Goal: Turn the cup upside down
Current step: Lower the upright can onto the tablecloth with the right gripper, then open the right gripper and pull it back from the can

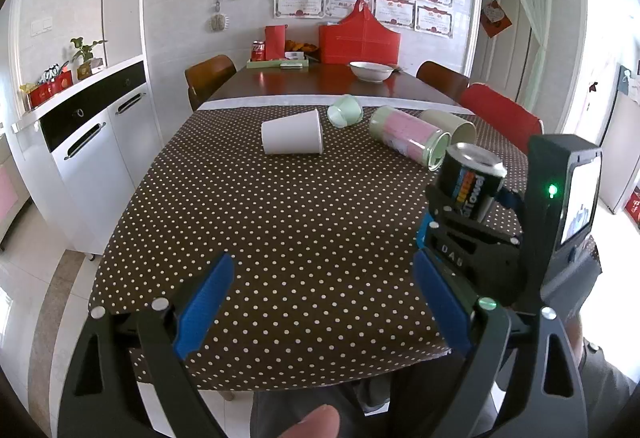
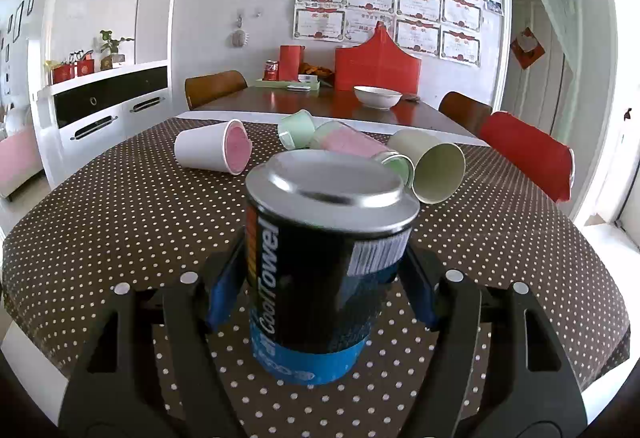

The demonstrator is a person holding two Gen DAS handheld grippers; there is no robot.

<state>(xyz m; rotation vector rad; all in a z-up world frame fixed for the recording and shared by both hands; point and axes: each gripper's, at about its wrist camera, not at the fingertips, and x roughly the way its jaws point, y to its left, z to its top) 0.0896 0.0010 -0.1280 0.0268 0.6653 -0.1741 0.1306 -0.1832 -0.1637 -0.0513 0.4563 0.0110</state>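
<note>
Cup (image 2: 320, 278) — between right jaws

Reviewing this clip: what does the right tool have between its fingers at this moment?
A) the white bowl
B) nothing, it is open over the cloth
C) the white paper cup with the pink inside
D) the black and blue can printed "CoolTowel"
D: in the right wrist view the right tool has its blue pads on either side of the black and blue can, while the white paper cup lies on its side farther back.

Left tongs (image 1: 324, 302) spread wide; right tongs (image 2: 320, 290) clamped narrow
</note>
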